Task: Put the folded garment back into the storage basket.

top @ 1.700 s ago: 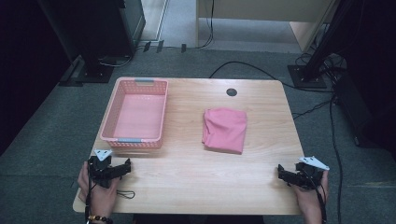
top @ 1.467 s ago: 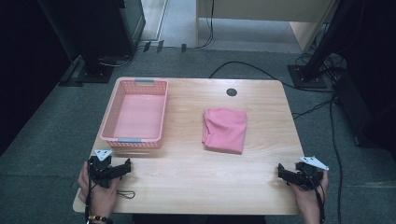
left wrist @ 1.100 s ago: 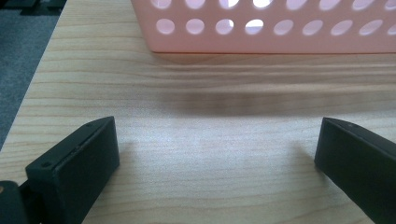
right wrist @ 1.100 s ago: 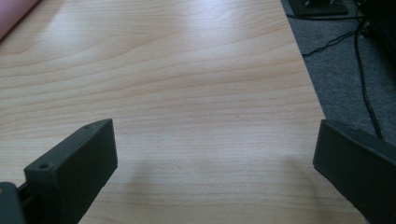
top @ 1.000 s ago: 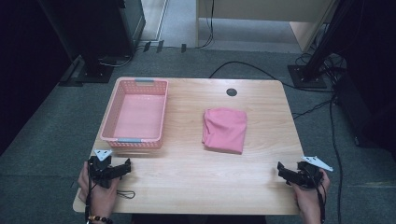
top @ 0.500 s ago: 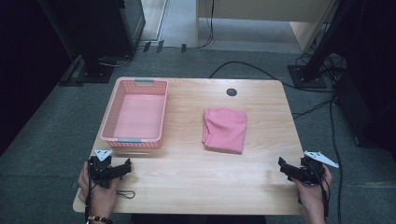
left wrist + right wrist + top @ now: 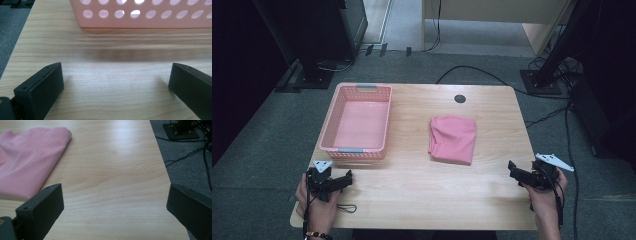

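At the near table edge, left gripper (image 7: 343, 180) and right gripper (image 7: 514, 170) rest low, jaws spread wide, holding nothing. Just beyond the left one: pink basket (image 7: 357, 122). Farther in, mid-table, folded pink cloth (image 7: 452, 139) lies flat, well apart from the right gripper.

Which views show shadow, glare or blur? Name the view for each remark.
Left gripper view: a dark shadow band lies on the table below the basket. Right gripper view: a pale sheen brightens the wood past the cloth, whose near edge looks soft. High view: surroundings are dark, the tabletop evenly lit.
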`<state>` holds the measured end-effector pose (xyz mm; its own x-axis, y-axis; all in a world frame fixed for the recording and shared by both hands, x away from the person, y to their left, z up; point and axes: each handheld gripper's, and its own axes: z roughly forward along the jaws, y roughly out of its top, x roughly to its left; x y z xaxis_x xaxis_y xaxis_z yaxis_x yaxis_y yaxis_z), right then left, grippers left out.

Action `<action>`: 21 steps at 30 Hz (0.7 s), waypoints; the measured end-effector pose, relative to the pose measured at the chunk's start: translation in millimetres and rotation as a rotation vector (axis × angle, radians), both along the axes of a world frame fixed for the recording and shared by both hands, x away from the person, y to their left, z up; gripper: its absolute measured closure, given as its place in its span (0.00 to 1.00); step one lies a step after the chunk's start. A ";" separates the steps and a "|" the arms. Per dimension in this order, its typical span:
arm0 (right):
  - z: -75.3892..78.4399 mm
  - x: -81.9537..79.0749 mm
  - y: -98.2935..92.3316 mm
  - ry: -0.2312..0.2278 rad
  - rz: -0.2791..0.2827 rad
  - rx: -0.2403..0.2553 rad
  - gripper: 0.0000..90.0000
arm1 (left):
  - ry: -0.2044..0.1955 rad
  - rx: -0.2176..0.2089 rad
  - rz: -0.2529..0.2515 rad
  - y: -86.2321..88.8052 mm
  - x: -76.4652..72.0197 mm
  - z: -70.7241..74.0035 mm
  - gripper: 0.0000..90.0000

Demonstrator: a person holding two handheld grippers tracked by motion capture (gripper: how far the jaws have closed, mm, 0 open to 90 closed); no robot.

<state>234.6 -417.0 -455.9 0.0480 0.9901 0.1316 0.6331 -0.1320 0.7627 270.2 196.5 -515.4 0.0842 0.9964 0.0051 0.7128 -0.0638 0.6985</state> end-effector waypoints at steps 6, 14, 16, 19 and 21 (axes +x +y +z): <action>11.0 8.4 8.2 -0.017 0.022 -0.010 0.01 | 0.000 0.000 0.000 0.0 0.0 0.0 0.00; 18.7 19.2 22.7 -0.026 0.058 -0.008 0.01 | 0.000 0.000 -0.002 -0.1 0.0 0.0 0.00; 20.2 22.0 26.6 -0.027 0.066 -0.010 0.01 | 0.000 0.000 -0.002 -0.1 0.0 0.0 0.00; 22.3 26.4 32.6 -0.029 0.080 -0.011 0.01 | -0.001 0.000 -0.002 -0.1 0.0 -0.1 0.00; 23.5 29.2 36.6 -0.030 0.087 -0.009 0.01 | -0.001 0.000 -0.002 -0.1 0.0 0.0 0.00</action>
<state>263.8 -380.4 -432.5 -0.0420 0.9916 0.1224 0.6189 -0.0704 0.7823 270.2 196.4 -515.4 0.0865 0.9962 0.0048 0.7122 -0.0652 0.6989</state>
